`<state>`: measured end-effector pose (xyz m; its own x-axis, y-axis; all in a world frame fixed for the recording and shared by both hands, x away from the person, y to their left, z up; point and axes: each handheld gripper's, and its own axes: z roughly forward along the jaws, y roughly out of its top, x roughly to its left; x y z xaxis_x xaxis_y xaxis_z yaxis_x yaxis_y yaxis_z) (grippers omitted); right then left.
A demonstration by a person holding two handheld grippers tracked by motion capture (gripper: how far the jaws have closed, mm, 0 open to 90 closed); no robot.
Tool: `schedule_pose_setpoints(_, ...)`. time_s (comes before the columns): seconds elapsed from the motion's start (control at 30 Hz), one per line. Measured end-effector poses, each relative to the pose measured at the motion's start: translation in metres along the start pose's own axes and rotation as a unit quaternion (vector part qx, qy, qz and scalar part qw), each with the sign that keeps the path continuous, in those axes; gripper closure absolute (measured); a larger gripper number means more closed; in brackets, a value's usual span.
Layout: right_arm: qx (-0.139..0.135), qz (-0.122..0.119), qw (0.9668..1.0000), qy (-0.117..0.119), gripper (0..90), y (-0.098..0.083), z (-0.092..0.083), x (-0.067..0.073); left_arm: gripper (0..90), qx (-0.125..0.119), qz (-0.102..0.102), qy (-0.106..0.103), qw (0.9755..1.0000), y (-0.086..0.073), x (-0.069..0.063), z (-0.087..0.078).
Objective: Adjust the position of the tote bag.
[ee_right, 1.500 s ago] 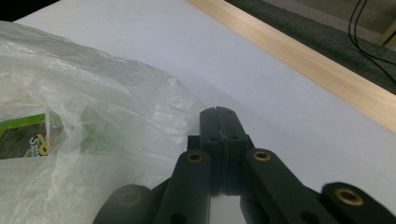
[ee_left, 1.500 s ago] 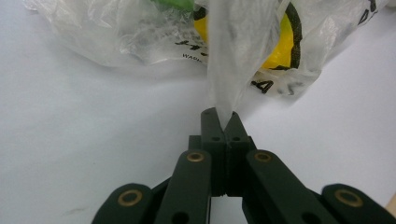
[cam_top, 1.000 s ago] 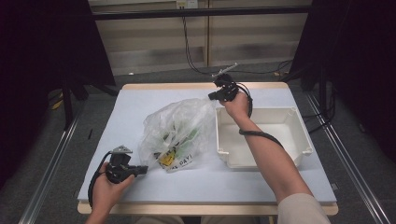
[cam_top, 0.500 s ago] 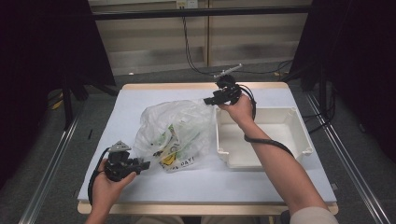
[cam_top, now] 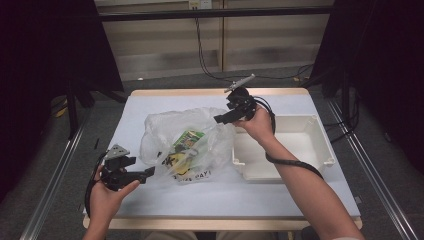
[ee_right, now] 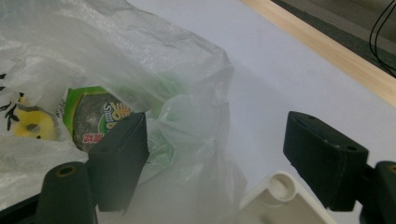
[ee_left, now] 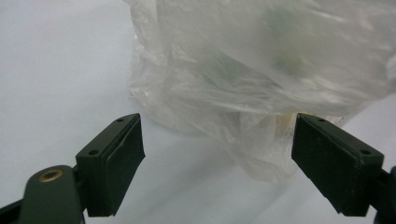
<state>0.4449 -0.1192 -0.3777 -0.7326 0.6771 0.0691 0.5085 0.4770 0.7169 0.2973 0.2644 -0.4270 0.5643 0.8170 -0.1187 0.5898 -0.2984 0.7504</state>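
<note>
On the white table lie one plastic bag and one tray; the left gripper and right gripper have just been opening and hold nothing.

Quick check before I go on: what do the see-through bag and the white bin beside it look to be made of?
The translucent crinkled bag looks like thin glossy plastic film: it wrinkles, and a green packet shows through. The white rectangular bin seems rigid moulded plastic, matte, with a thick rolled rim; probably not metal.

Crumpled clear plastic bag lies mid-table beside the white tray.
</note>
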Motion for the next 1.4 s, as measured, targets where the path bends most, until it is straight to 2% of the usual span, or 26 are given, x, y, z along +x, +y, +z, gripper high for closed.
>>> schedule_pose_setpoints(0.17, 0.004, -0.004, 1.0, 0.008, 21.9, -0.002, 0.001, 0.002, 17.1, -0.008, 0.007, 0.003, 0.9999, 0.009, 0.001, 0.002)
schedule_pose_setpoints(0.3, -0.002, 0.0, 0.9999, 0.013, 21.2, 0.0, -0.005, 0.005, 20.6, -0.007, 0.021, 0.004, 0.9998, 0.013, 0.003, 0.004)
schedule_pose_setpoints(0.37, -0.004, 0.003, 0.9998, 0.018, 21.0, 0.001, -0.008, 0.006, 22.1, -0.01, 0.019, 0.005, 0.9998, 0.014, 0.003, 0.005)
schedule_pose_setpoints(0.47, -0.002, -0.001, 0.9997, 0.024, 20.9, 0.0, -0.011, 0.007, 23.9, -0.007, 0.032, 0.009, 0.9994, 0.017, 0.003, 0.006)
schedule_pose_setpoints(0.5, 0.0, -0.002, 0.9997, 0.023, 20.9, 0.0, -0.013, 0.009, 25.0, -0.009, 0.03, 0.004, 0.9995, 0.018, 0.002, 0.007)
schedule_pose_setpoints(0.67, -0.006, -0.004, 0.9995, 0.03, 20.2, 0.0, -0.018, 0.012, 28.9, -0.001, 0.05, 0.003, 0.9988, 0.02, 0.002, 0.008)
schedule_pose_setpoints(0.83, -0.015, -0.012, 0.9985, 0.052, 19.7, 0.005, -0.024, 0.02, 33.3, -0.002, 0.053, -0.002, 0.9986, 0.021, -0.001, 0.012)
schedule_pose_setpoints(0.9, -0.011, -0.017, 0.9985, 0.051, 19.7, 0.006, -0.024, 0.023, 34.2, -0.004, 0.053, -0.005, 0.9985, 0.022, -0.002, 0.014)
schedule_pose_setpoints(0.93, -0.014, -0.018, 0.9979, 0.06, 19.3, 0.007, -0.024, 0.026, 34.7, -0.004, 0.057, -0.007, 0.9983, 0.023, -0.003, 0.014)
schedule_pose_setpoints(1.0, -0.017, -0.018, 0.9976, 0.064, 19.0, 0.007, -0.025, 0.028, 35.8, -0.005, 0.054, -0.008, 0.9985, 0.025, -0.004, 0.015)
schedule_pose_setpoints(1.23, -0.019, -0.028, 0.9975, 0.061, 18.8, 0.009, -0.026, 0.033, 41.6, -0.005, 0.05, -0.016, 0.9986, 0.028, -0.008, 0.018)
schedule_pose_setpoints(1.4, -0.019, -0.038, 0.9971, 0.064, 18.8, 0.011, -0.029, 0.038, 52.4, -0.001, 0.051, -0.026, 0.9984, 0.03, -0.01, 0.019)
